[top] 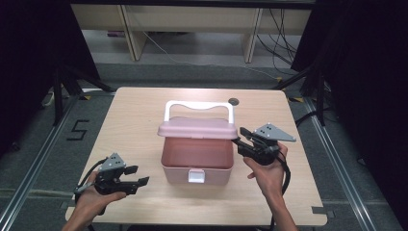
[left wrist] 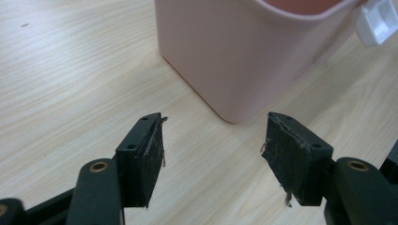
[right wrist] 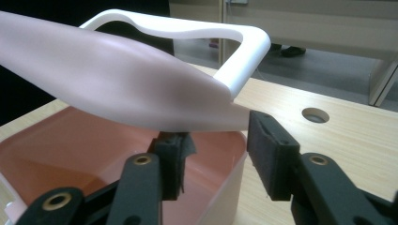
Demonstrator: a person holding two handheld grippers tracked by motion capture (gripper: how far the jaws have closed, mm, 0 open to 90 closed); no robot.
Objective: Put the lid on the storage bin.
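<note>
Right tongs [top: 239, 136]: held at the right end of the pink lid [top: 197, 128], jaws parted to a moderate gap. In the right gripper view [right wrist: 216, 154] one jaw sits under the lid's edge, over the open cavity of the box, and the other stands outside, beyond the lid's corner. The lid edge lies in the gap between them; whether either pad presses on it I cannot tell. The right hand [top: 267, 173] carries the tool from the near right.

Left tongs [top: 137, 176]: jaws spread wide, nothing between them. In the left gripper view [left wrist: 213, 152] they hover over bare wood, pointing at the near left corner of the box, near it but apart. The left hand [top: 94, 197] holds the tool at the near left of the surface [top: 134, 115].

Pink box [top: 196, 161]: stands near the middle of the surface, upright, with the lid raised and tilted on its far side, so the interior shows from above. The interior looks bare in the high view. A white handle [top: 199, 108] stands up from the lid. A white latch [top: 196, 176] sits on the middle of the near wall; the left gripper view shows it at the upper right [left wrist: 378, 21].

A small round hole [top: 234, 101] lies in the surface behind the box.
</note>
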